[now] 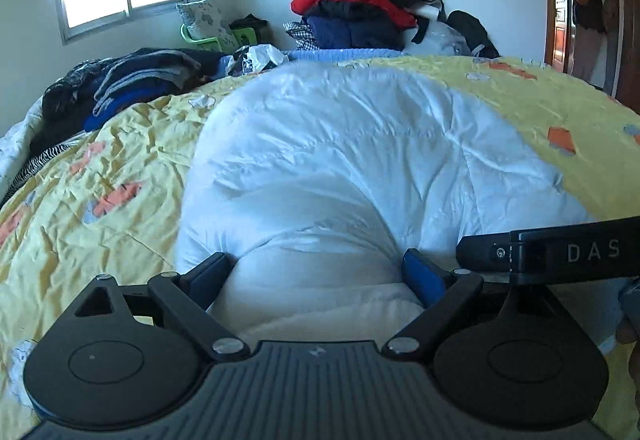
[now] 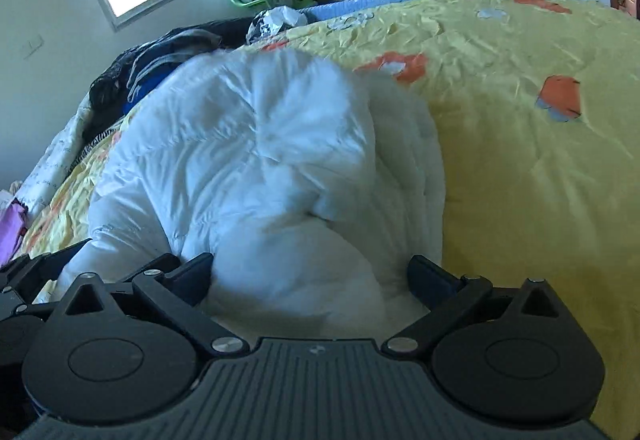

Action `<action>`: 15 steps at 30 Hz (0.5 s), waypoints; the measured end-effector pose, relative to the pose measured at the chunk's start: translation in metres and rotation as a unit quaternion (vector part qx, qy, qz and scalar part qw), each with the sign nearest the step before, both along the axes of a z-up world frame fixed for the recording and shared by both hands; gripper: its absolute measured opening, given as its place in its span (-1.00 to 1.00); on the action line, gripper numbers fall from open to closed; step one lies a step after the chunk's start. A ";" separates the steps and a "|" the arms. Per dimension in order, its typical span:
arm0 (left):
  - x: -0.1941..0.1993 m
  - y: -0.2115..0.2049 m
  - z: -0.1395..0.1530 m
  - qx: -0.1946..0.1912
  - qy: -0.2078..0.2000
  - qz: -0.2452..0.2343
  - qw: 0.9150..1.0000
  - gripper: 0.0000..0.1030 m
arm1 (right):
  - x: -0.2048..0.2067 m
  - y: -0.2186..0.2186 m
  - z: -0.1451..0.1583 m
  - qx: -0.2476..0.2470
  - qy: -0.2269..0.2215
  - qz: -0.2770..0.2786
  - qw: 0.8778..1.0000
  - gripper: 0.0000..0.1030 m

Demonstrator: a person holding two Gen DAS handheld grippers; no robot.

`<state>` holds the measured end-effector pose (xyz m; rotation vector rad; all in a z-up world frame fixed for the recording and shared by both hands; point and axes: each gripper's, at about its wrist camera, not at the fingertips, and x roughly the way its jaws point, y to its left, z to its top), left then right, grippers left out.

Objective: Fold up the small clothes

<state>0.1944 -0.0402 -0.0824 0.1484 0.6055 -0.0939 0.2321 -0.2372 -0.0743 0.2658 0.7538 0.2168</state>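
Left wrist view: the white jacket lies bunched on the yellow quilt, and both the left gripper and right gripper gape wide, fabric bulging between their fingers, ungripped.

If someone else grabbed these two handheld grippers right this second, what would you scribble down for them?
Left gripper: jaws open, straddling a puffy bulge of the white padded jacket, not clamped.
Right gripper: jaws open too, set around the near end of the same jacket; the left gripper is close at its left.
Jacket lies bunched on the yellow bedspread. It looks partly gathered, but I cannot tell how many folds are made.
Left to do: close on the fabric, finish folding, smooth it flat.
Dark folded clothes sit at the far left of the bed.
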 end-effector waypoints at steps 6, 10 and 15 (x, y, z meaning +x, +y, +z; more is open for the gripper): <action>-0.004 0.006 0.019 -0.009 -0.005 -0.012 1.000 0.89 | 0.001 -0.009 0.014 0.015 0.000 -0.002 1.000 0.92; -0.028 0.017 0.051 -0.023 -0.039 0.003 0.999 0.89 | -0.036 -0.032 0.055 0.057 -0.072 -0.042 0.995 0.97; -0.084 0.046 0.086 -0.038 -0.072 0.032 0.996 0.90 | -0.096 -0.044 0.094 0.030 -0.104 -0.016 0.994 0.99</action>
